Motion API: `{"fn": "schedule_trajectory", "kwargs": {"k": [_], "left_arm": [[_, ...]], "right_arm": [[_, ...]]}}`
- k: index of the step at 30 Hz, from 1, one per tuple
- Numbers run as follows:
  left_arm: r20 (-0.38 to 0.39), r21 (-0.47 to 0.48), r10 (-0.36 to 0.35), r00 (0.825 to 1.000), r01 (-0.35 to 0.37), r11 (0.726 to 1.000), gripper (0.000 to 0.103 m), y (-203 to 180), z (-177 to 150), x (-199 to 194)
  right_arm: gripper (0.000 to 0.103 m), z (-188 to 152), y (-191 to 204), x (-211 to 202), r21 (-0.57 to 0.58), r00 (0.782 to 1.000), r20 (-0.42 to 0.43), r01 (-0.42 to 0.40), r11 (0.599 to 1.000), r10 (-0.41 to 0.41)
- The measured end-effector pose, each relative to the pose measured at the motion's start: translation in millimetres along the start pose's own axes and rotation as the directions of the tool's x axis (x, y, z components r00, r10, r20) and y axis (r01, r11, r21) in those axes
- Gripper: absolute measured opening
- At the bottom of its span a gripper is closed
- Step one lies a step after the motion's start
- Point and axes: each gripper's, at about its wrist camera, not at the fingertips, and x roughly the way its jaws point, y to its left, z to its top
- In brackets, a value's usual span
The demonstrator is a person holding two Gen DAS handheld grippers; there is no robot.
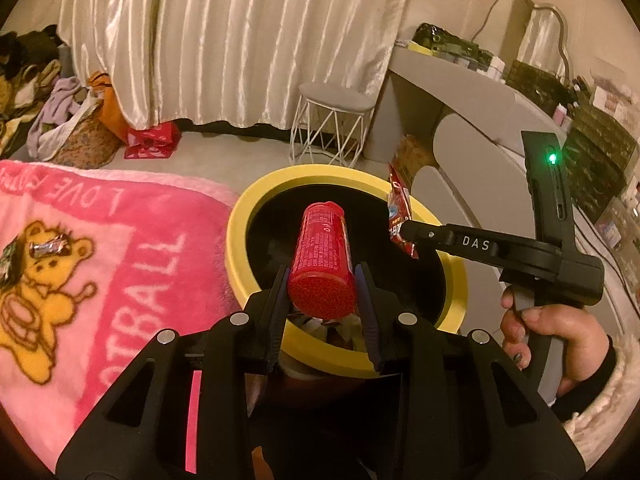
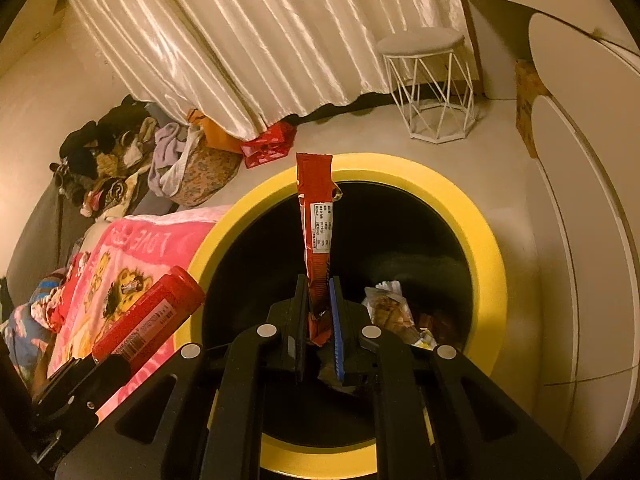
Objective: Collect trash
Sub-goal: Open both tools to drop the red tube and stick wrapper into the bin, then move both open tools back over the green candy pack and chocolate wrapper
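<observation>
My left gripper (image 1: 322, 276) is shut on a red plastic bottle (image 1: 322, 256) and holds it over the near rim of the yellow-rimmed black trash bin (image 1: 240, 216). The bottle also shows in the right wrist view (image 2: 156, 316) at the bin's left rim. My right gripper (image 2: 318, 284) is shut on a long red snack wrapper (image 2: 316, 216) and holds it upright above the bin's opening (image 2: 484, 248). The wrapper (image 1: 400, 216) and right gripper (image 1: 406, 230) show in the left wrist view over the bin's right side. Crumpled wrappers (image 2: 390, 308) lie inside the bin.
A pink bear blanket (image 1: 100, 264) lies left of the bin with a small foil candy wrapper (image 1: 48, 247) on it. A wire-legged stool (image 1: 332, 120), curtain (image 1: 224, 40), red bag (image 1: 152, 142), clothes pile (image 2: 120, 160) and a white cabinet (image 2: 580, 200) surround the floor.
</observation>
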Motion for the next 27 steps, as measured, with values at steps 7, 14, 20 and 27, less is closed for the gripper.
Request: {"fn": "schedule_trajectory", "kwargs": {"k": [7, 14, 20, 27], "left_arm": [[-0.016, 0.016, -0.003, 1.0, 0.003, 1.0, 0.026, -3.4, 6.5, 17.1], [0.019, -0.031, -0.005, 1.0, 0.006, 1.0, 0.067, 6.9, 15.6, 18.3], [0.048, -0.07, 0.011, 0.999, -0.008, 0.998, 0.087, 17.9, 15.0, 6.4], [0.081, -0.123, 0.064, 0.995, -0.053, 0.991, 0.091, 36.6, 13.0, -13.8]], "right_arm": [[0.011, 0.9, -11.6, 0.7, 0.024, 1.0, -0.003, 0.007, 1.0, -0.007], [0.037, 2.8, -17.0, 0.0, 0.045, 1.0, -0.004, -0.007, 0.999, 0.008], [0.051, 2.1, -9.1, -2.8, 0.025, 1.0, 0.012, -0.011, 1.0, 0.011], [0.06, -0.3, 19.1, -7.2, -0.066, 0.999, 0.042, -0.025, 0.998, 0.028]]}}
